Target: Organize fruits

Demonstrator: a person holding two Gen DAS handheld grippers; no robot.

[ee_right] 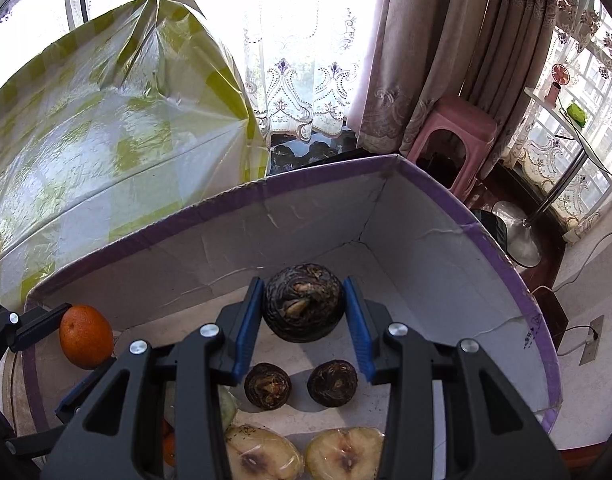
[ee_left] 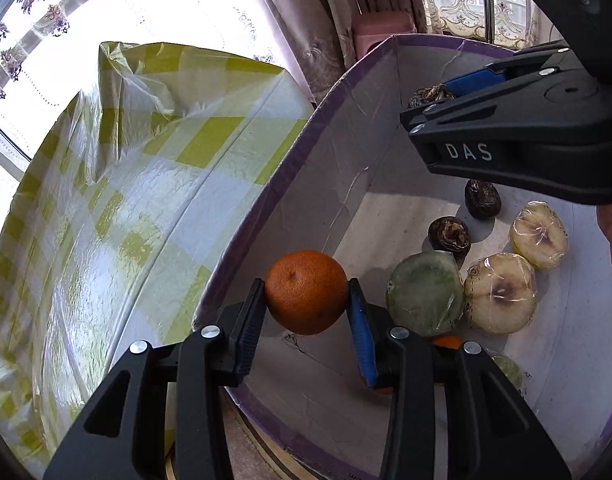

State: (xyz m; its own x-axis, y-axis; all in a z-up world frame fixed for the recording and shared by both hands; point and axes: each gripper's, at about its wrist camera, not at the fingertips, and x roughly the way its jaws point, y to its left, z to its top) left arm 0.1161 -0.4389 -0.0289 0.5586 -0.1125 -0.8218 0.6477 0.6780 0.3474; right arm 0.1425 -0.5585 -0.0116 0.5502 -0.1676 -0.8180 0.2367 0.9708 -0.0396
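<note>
Cardboard makes up the biggest thing in view: a white box with a purple-taped rim [ee_right: 325, 172], standing just beside a table under a green-and-white checked plastic cloth [ee_left: 118, 208]. On the box floor lie two pale cut fruit halves in cling film [ee_left: 501, 294], a greenish wrapped half [ee_left: 425, 294] and two small dark brown wrinkled water chestnuts [ee_right: 268, 386] side by side.

Both grippers are loaded, so the step in hand looks like placing. The left gripper [ee_left: 307, 292] is clenched on a round orange mandarin [ee_left: 306, 292], held above the box's near wall, over the rim rather than on the floor. The right gripper [ee_right: 304, 308] grips a third dark water chestnut [ee_right: 304, 306] above the far corner, beyond the pair already down.

Next, I judge, the chestnut wants lowering beside its two fellows and letting go, then the mandarin setting down in bare floor on the left. A sliver of orange [ee_left: 447, 341] shows behind the left gripper's fingers; perhaps another mandarin, though I cannot tell.
</note>
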